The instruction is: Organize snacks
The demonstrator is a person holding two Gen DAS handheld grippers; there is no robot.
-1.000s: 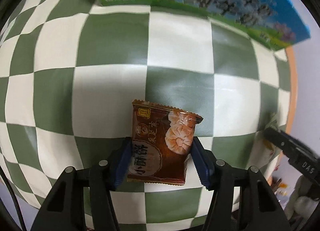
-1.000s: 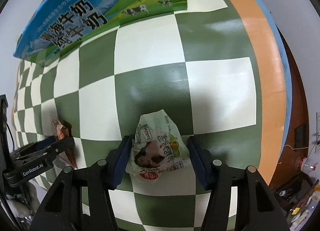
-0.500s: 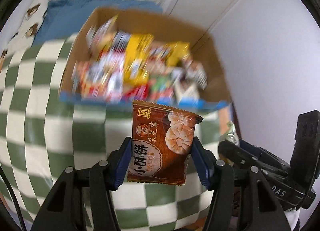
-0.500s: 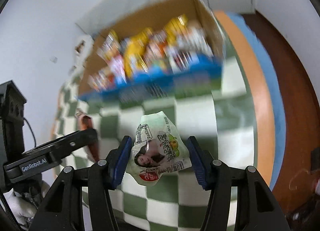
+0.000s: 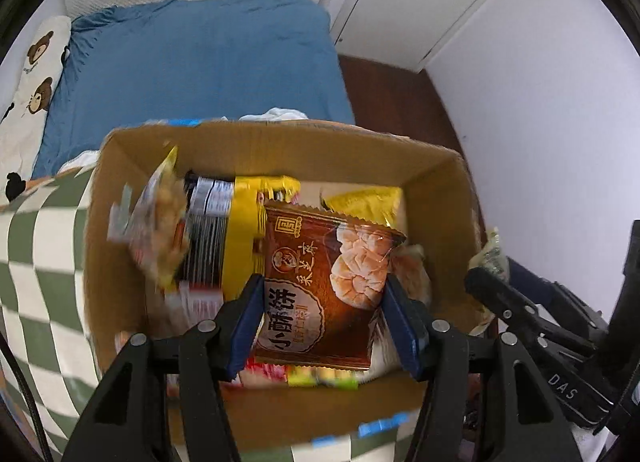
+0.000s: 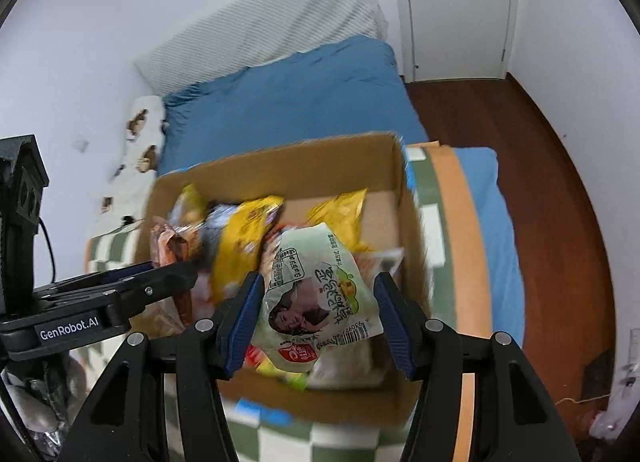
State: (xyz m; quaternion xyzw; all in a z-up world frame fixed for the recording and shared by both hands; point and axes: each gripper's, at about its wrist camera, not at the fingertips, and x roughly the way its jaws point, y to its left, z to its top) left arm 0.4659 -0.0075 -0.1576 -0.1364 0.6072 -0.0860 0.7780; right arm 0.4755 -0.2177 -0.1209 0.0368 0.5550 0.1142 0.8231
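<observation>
Crinkly foil, light and slippery, suits edge holds: above the cardboard box (image 5: 432, 178), the left gripper (image 5: 320, 322) clamps a brown biscuit packet (image 5: 324, 286) while the right gripper (image 6: 316, 322) clamps a pale green packet (image 6: 320, 298).

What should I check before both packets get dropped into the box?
1. Left hand-held gripper clamps brown packet: ok.
2. Right hand-held gripper clamps pale green packet: ok.
3. Both packets above the box opening: ok.
4. Box top open: ok.
5. Room left inside among the snacks: cannot tell, blurred.
6. Hand-held grippers apart from each other: ok.
</observation>
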